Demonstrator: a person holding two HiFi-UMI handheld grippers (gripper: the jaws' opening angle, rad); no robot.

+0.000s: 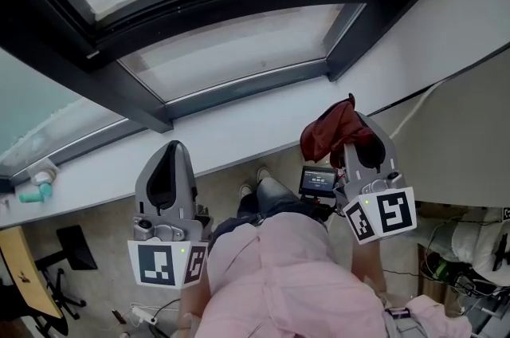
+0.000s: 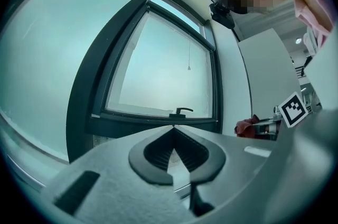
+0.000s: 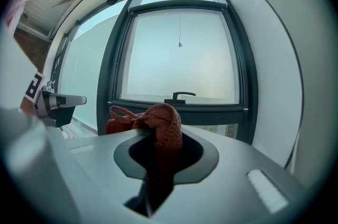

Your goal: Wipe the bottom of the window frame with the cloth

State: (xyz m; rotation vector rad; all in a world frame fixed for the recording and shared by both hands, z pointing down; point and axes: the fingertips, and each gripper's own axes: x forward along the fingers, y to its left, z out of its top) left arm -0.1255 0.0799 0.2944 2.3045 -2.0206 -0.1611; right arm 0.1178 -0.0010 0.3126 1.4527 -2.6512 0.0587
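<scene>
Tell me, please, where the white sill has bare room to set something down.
The white sill is bare along the dark window frame, from above the left gripper across to the cloth. Its far left end is crowded by small teal items.

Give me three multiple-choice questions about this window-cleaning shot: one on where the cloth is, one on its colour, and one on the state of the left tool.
1. Where is the cloth?
A) in the right tool
B) in a bucket
C) in a drawer

2. What colour is it?
A) blue
B) red
C) white

3. The left tool is:
A) shut on nothing
B) wide open
C) shut on a sponge

Answers:
1 A, the cloth is bunched between that tool's jaws.
2 B, it looks dark red in every view.
3 A, the left gripper view shows the jaw tips meeting with nothing between them.
</scene>
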